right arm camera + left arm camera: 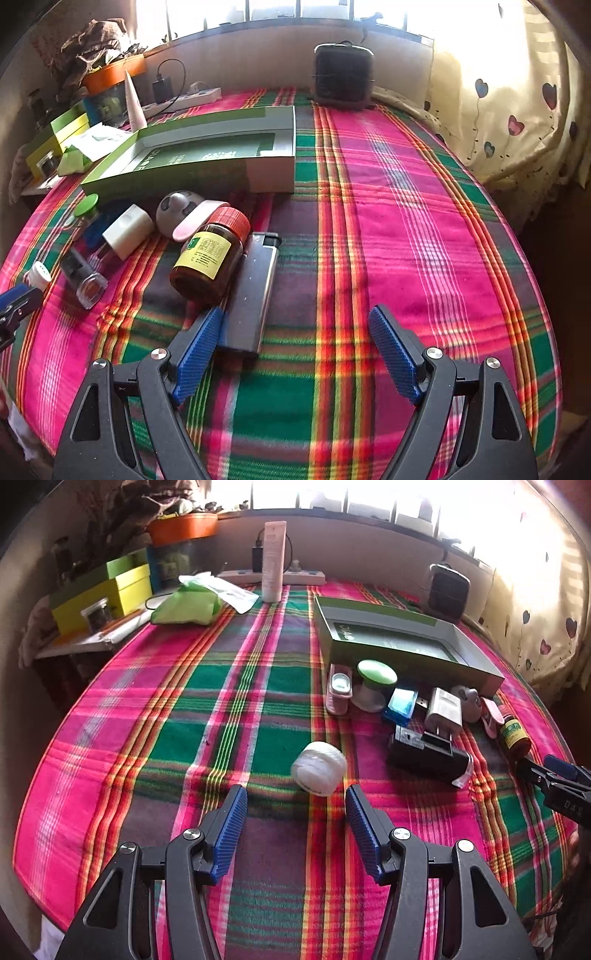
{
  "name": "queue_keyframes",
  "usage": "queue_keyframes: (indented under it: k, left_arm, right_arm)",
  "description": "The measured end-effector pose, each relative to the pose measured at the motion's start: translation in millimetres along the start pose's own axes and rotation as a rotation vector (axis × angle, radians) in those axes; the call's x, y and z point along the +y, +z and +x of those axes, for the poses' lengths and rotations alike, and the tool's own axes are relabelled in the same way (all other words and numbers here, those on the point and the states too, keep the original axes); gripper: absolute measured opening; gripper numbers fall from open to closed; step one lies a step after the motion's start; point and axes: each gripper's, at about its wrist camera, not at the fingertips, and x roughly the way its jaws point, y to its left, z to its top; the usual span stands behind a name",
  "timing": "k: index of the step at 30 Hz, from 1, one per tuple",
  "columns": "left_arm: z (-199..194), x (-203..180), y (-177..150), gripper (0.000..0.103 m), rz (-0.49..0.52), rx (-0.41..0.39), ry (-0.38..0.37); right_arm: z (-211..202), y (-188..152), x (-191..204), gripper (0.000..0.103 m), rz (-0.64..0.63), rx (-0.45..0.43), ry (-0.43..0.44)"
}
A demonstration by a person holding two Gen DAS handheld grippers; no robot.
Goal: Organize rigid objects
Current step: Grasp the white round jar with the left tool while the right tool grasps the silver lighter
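Observation:
My left gripper (295,797) is open and empty, just short of a small white round jar (319,772) lying on the plaid cloth. An open green box (402,642) stands behind a row of small items: a green-lidded jar (375,685), a blue item (400,705), a white charger (445,710), a black device (428,755) and a brown bottle (513,734). My right gripper (295,325) is open and empty; its left finger (199,354) is beside a grey lighter (255,291). The brown bottle (212,258) with a red cap lies next to the lighter. The green box (192,162) is behind them.
A tall pink tube (273,561) and a power strip (295,576) stand at the far edge. A green pouch (188,603) and yellow-green boxes (110,594) lie at the left. A dark fan (341,75) stands at the back. A heart-print curtain (517,110) hangs on the right.

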Motion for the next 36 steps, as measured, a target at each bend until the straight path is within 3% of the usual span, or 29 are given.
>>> queue_keyframes:
  k: [16, 25, 32, 36]
  left_arm:
    - [17.5, 3.9, 18.9, 0.055, 0.08, 0.002, -0.041]
    - [16.0, 4.4, 17.0, 0.054, 0.078, -0.007, -0.051]
    - [14.6, 4.2, 18.9, 0.044, 0.073, -0.007, -0.048]
    - [15.1, 5.0, 20.3, 0.032, 0.074, -0.004, -0.056]
  right_arm:
    - [5.2, 7.1, -20.2, 0.081, 0.008, 0.001, -0.008]
    - [7.4, 11.5, -20.1, 0.071, -0.009, -0.003, 0.01]
    - [7.4, 14.5, -10.9, 0.049, -0.06, -0.005, 0.048]
    - [7.8, 15.1, -7.8, 0.037, -0.078, -0.005, 0.068]
